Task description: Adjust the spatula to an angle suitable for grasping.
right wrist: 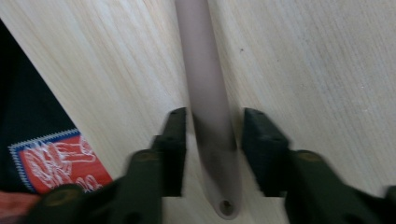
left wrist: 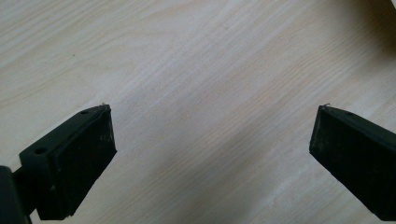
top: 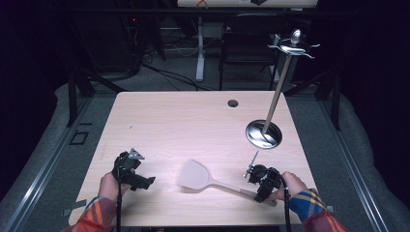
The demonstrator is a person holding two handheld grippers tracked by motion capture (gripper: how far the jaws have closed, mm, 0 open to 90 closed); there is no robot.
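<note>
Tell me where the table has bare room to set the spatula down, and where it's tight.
Most room: the far left half of the table, beyond the left gripper and left of the cable hole. The strip between that gripper and the spatula blade is also bare. Tight: the right side, where the right gripper straddles the handle near the utensil stand.

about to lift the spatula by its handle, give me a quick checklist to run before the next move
1. Spatula handle between the jaws of the right hand-held gripper: ok, it runs up the middle between them.
2. Pads pressing on the handle: not ok, a thin gap shows on both sides.
3. Grip point: ok, near the handle's end with the hole, well away from the blade.
4. Spatula lying flat on the table: ok.
5. Left hand-held gripper out of the way: ok, open over bare wood, nothing between its jaws.
6. Hanging stand clear of the lift path: ok, it stands farther back.
</note>
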